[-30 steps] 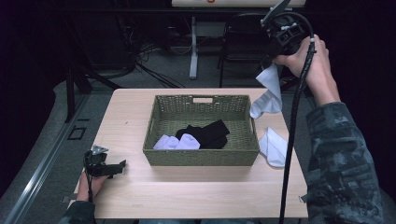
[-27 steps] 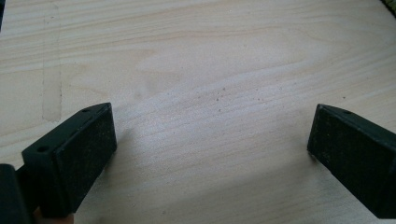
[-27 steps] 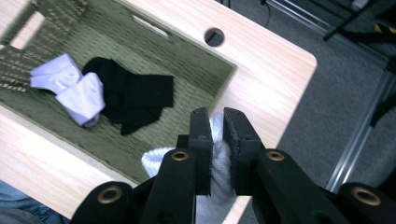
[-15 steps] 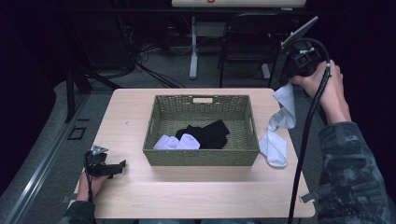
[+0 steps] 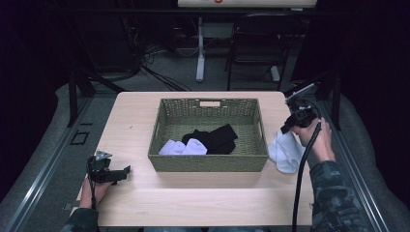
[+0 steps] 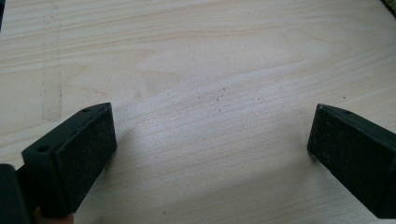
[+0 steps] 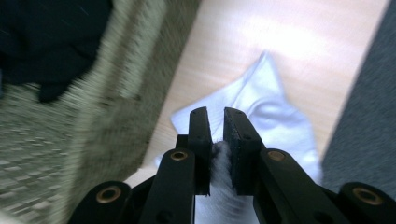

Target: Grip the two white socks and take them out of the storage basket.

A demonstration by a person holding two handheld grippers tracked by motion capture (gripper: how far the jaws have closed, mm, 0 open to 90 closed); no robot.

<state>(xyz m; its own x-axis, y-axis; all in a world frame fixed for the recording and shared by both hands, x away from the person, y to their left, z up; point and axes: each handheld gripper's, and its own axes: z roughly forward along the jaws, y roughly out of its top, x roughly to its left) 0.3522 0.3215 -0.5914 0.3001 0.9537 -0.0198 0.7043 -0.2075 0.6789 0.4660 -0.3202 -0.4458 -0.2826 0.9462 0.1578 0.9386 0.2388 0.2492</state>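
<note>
A white sock (image 5: 286,151) lies in a heap on the table just right of the woven basket (image 5: 209,163). My right gripper (image 5: 286,129) is shut on the sock's upper end, low over the table. In the right gripper view the jaws stand almost together with white fabric (image 7: 218,156) pinched between them, and the rest of the sock (image 7: 271,116) spreads below. Inside the basket lie a black garment (image 5: 217,137) and rolled white socks (image 5: 183,147). My left gripper (image 5: 126,170) rests open on the table at the front left, nothing between its pads (image 6: 79,149).
The wooden table (image 5: 135,121) has bare room left of the basket and along its front edge. Its right edge runs close to the sock. A chair (image 5: 251,53) and cables stand on the dark floor behind the table.
My right gripper came down from high at the back right to just above the table, carrying the white sock, which now piles up beside the basket. The left gripper stayed put.
</note>
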